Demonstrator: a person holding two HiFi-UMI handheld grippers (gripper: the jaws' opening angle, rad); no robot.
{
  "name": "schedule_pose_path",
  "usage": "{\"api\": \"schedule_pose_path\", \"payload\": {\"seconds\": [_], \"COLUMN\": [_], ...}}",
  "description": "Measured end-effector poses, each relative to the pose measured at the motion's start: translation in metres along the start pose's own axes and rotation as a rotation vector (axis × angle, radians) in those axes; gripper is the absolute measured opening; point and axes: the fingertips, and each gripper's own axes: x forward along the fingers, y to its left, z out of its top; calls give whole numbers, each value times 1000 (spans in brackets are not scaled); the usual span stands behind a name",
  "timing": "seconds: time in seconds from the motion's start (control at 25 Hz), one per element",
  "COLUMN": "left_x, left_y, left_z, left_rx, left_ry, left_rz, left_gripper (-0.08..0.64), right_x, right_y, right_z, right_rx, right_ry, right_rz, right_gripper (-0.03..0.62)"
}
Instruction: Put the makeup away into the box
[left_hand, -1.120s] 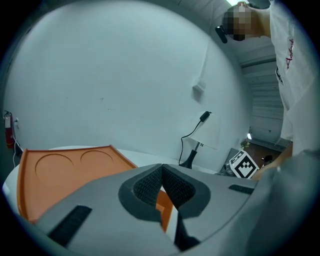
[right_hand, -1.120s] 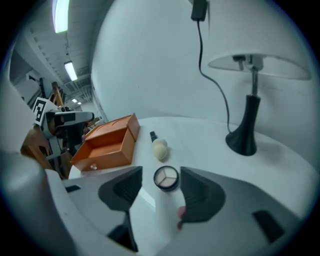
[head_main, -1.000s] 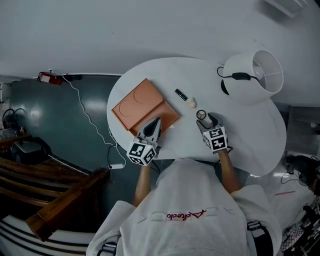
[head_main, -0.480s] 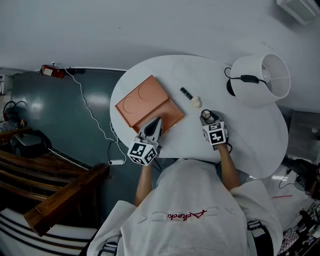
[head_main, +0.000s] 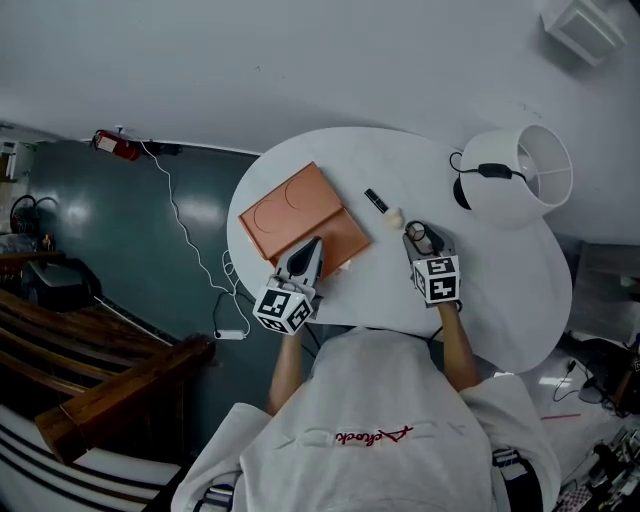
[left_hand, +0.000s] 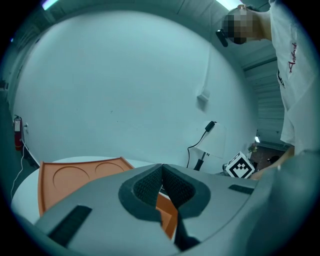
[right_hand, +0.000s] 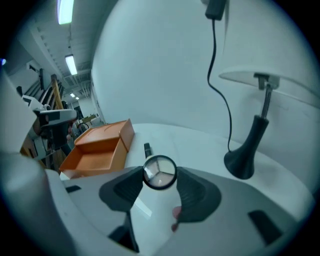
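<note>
Right tool (head_main: 423, 240) grips the round compact (right_hand: 159, 172); left tool (head_main: 313, 244) clenched by orange box (head_main: 290, 212); lamp (head_main: 515, 175), perhaps lipstick (head_main: 375, 200), nearby.

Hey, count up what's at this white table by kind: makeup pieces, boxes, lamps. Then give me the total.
Makeup pieces: 3 (black tube, small cream piece, round compact)
Orange box, lid open: 1
Lamp: 1
Total: 5
</note>
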Motion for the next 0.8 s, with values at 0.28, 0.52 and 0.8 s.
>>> {"api": "schedule_pose_path", "payload": {"seconds": [0.28,0.52,0.8], "left_x": [-11,-23,-48], "left_y": [-3,2,16], "left_z": [22,44,52], "left_rx": [30,53,54], "left_ry": [-55,-108,-151], "left_rz": [24,53,111], "left_gripper": [11,11,11], "right_x": [-31,-38,-31], "right_y": [2,11,41], "right_z": [68,98,123], "right_rx": [-31,-61,-133], "right_ry": [-196,-263,-290], "right_rz": [8,14,78], "right_gripper": [224,224,224]}}
